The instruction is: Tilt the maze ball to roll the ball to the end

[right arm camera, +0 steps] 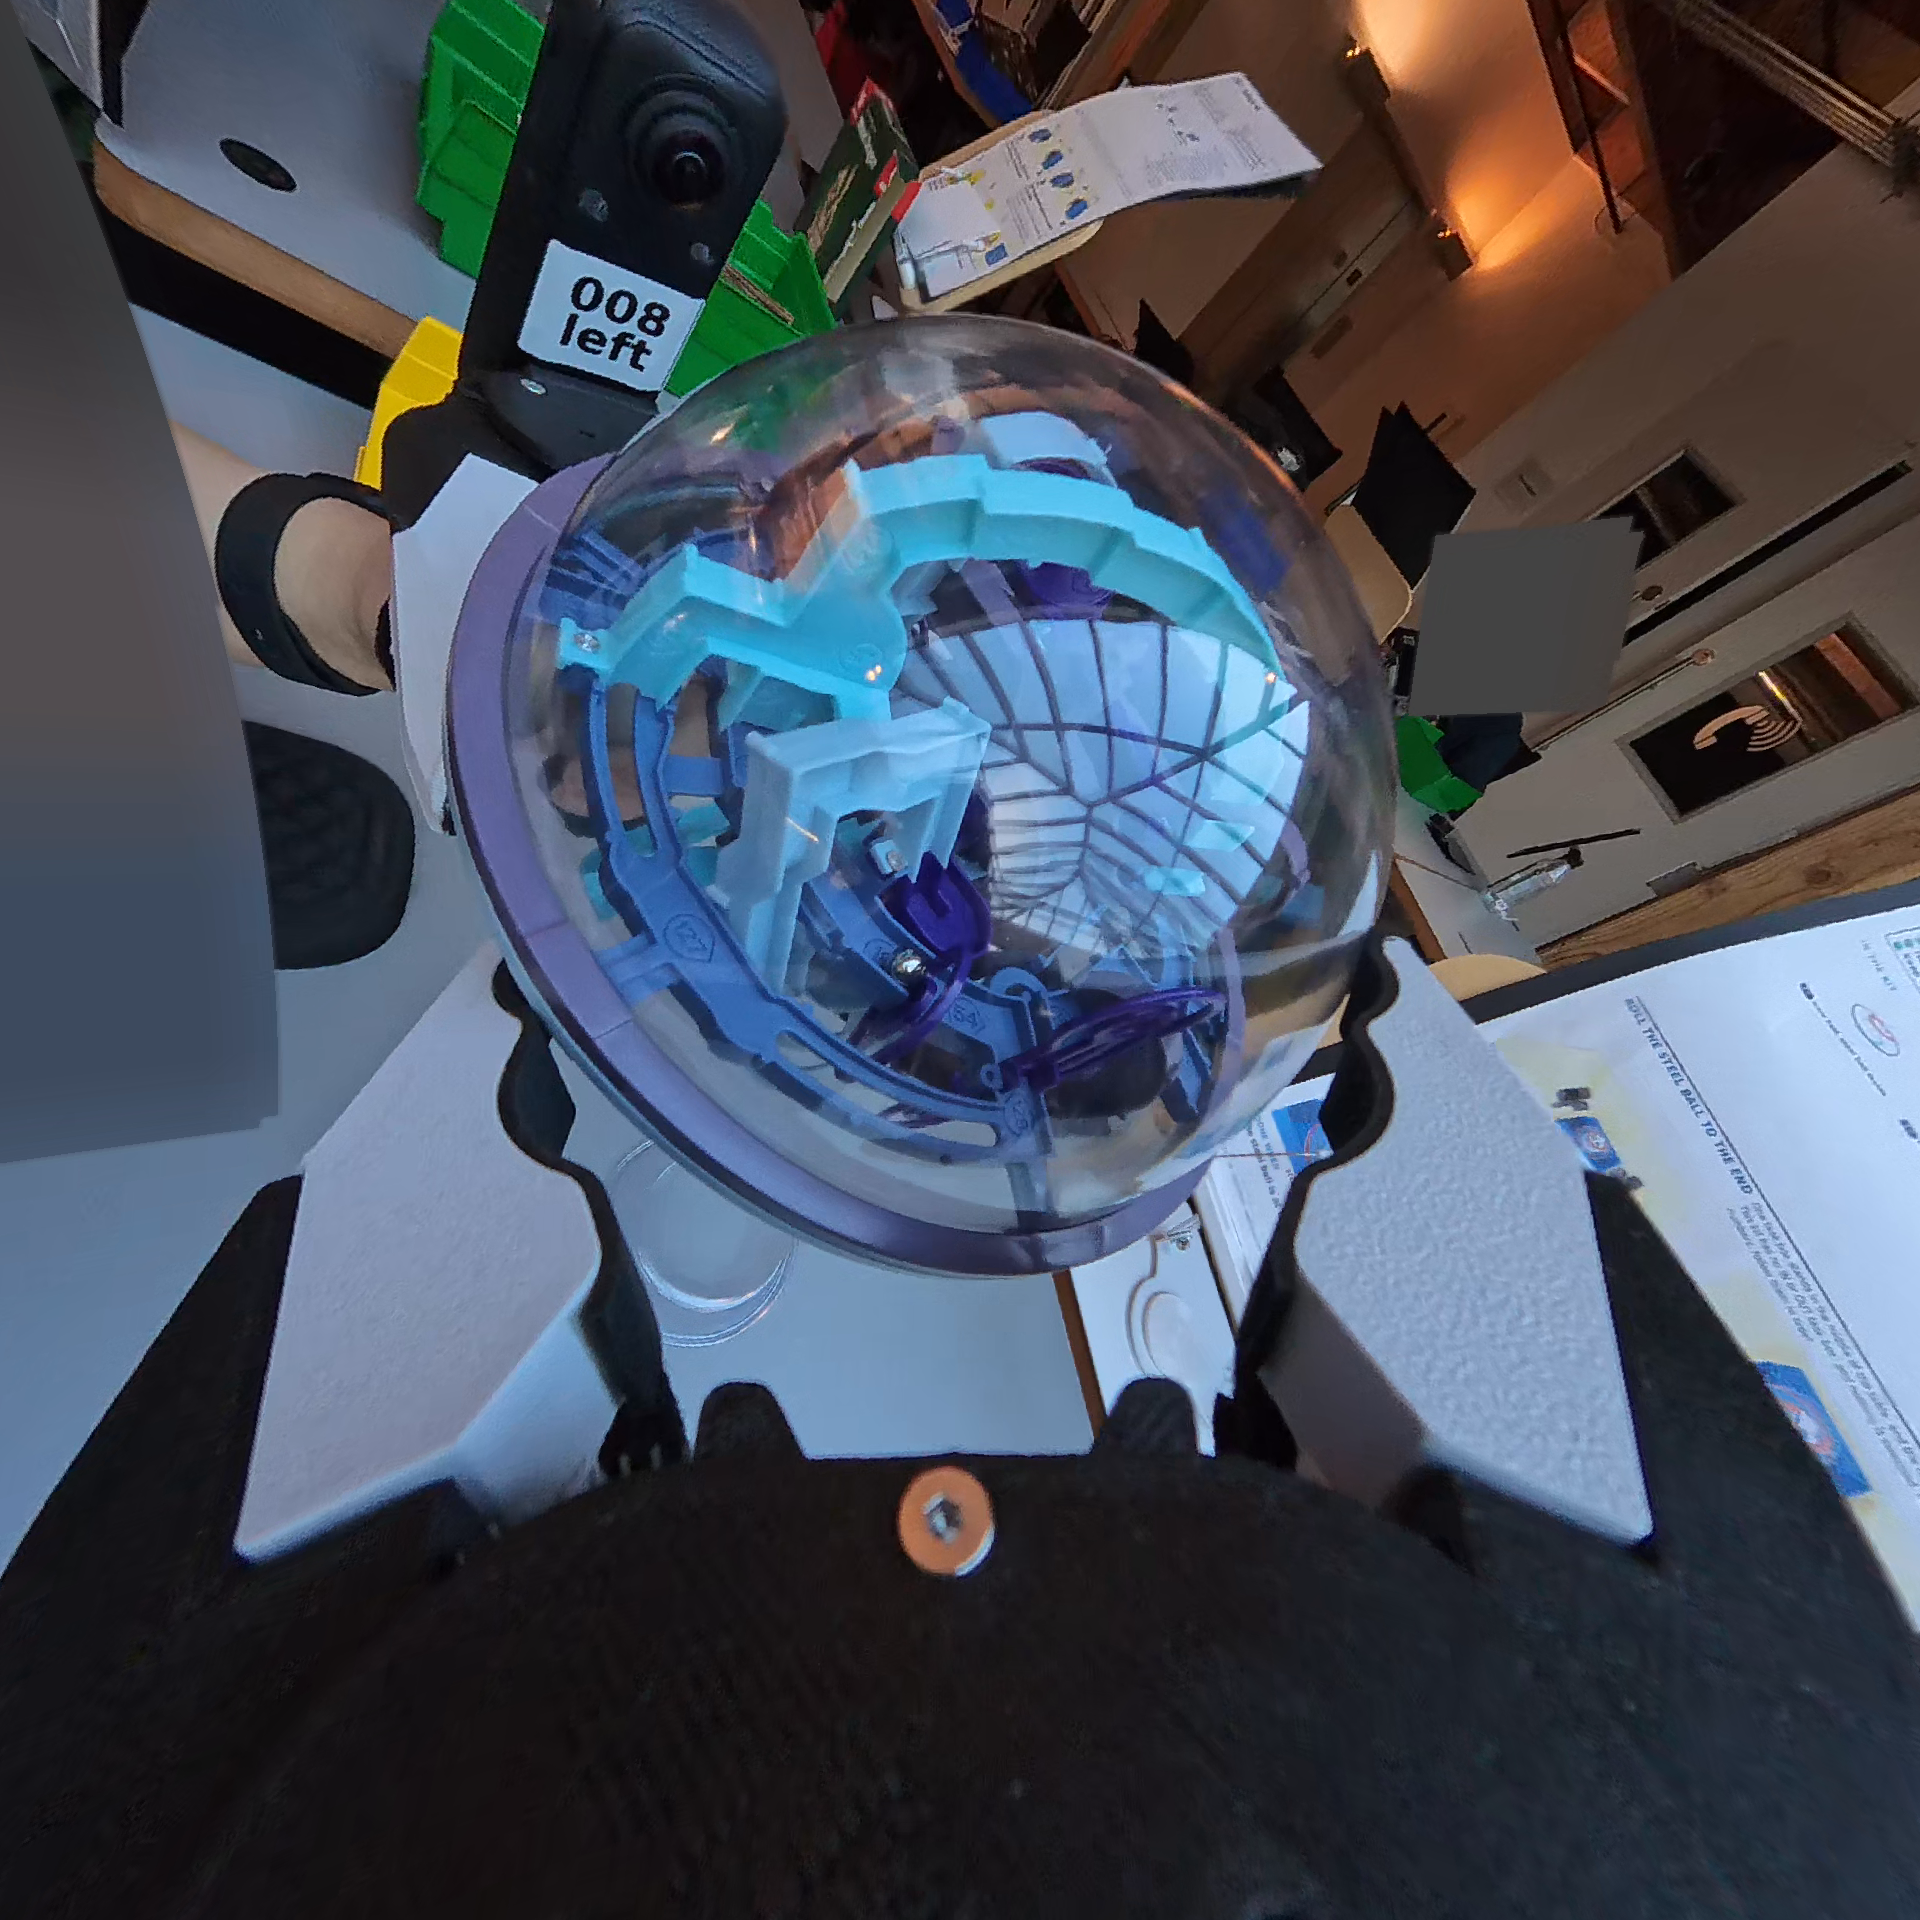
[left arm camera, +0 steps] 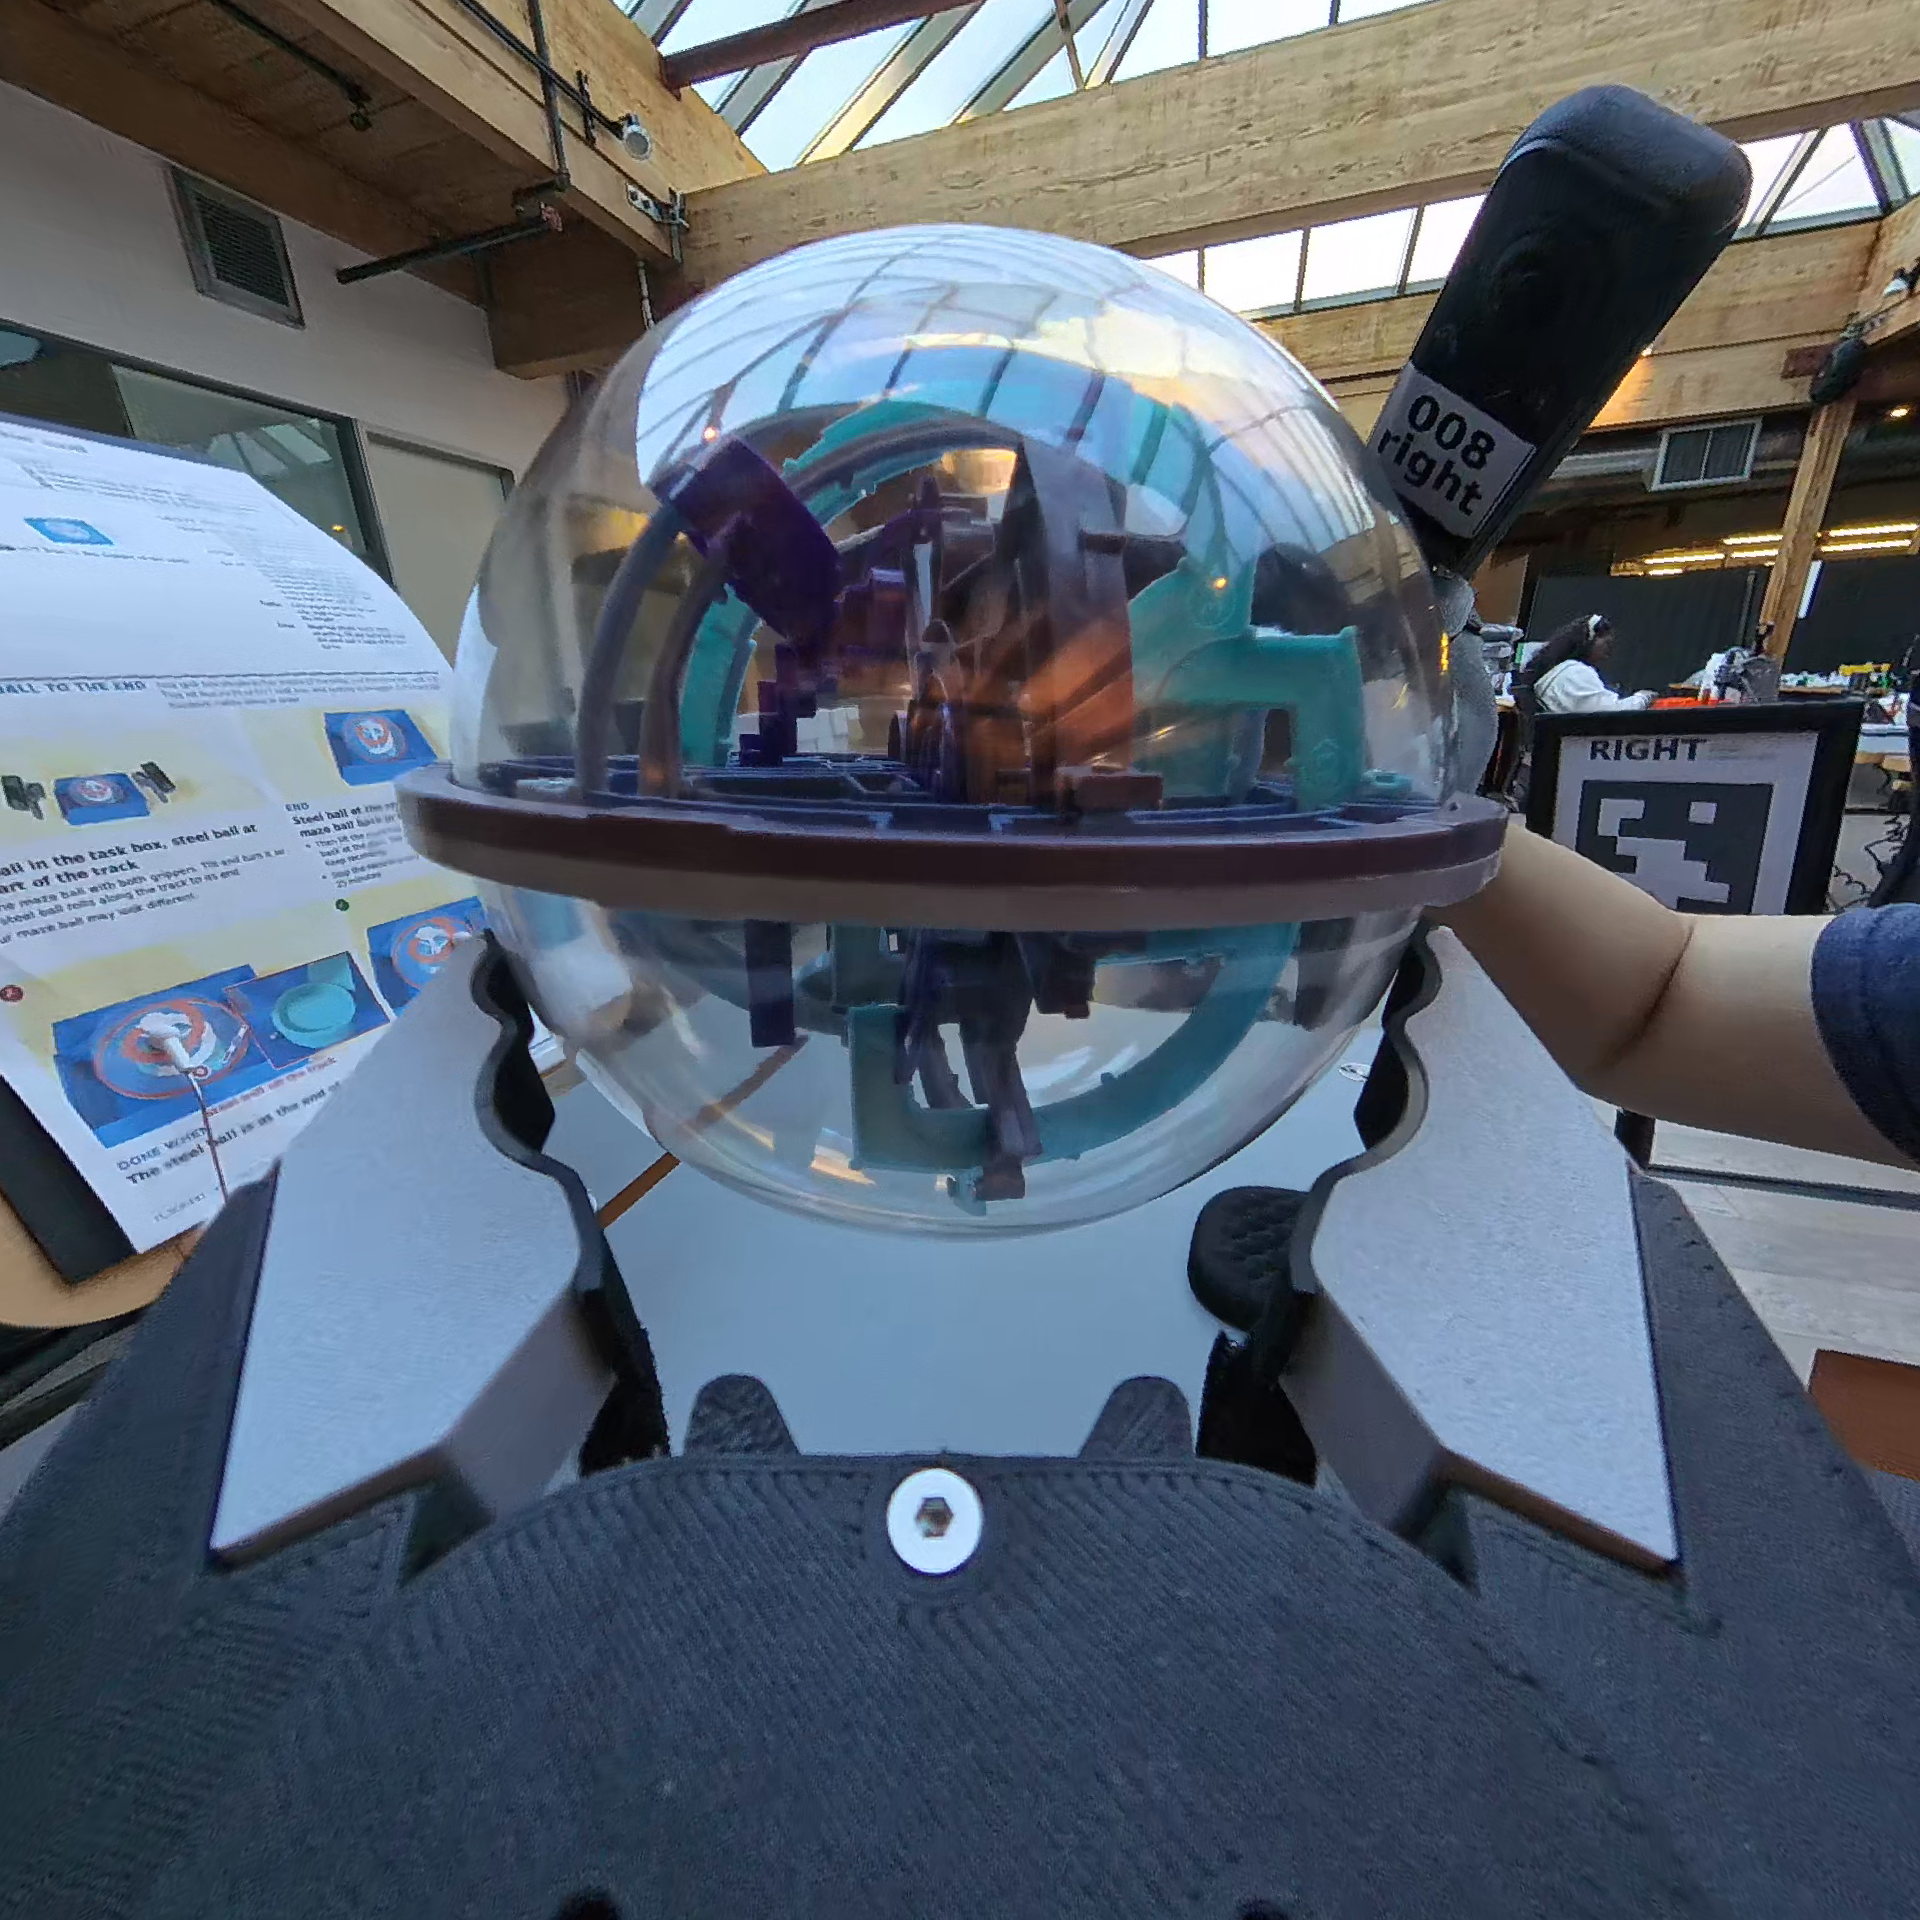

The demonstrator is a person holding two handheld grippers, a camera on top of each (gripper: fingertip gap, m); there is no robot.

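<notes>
Item: maze ball (left arm camera: 951, 727), a clear sphere with teal, purple and blue tracks inside and a dark rim band around its middle. Held off the bench, lodged between the jaws of both grippers.

Left gripper (left arm camera: 951, 997): jaws spread wide, cradling the lower half of the sphere just under the rim band, which sits level between them.

Right gripper (right arm camera: 940, 1039): jaws equally wide, pressed to the sphere's flanks; from here the rim band runs on a slant, with the dome toward the camera.

Steel ball (right arm camera: 911, 964): small and bright, resting on a blue track near a purple loop, just ahead of the right jaws.

Step in hand: mid-run, ball still on the track. I cannot tell where the end lies.

Next move, as a judgement: a slow, joint tilt of both grippers, grip pressure unchanged.

Also present: instruction sheet (left arm camera: 177, 831), beyond the left jaw.
</notes>
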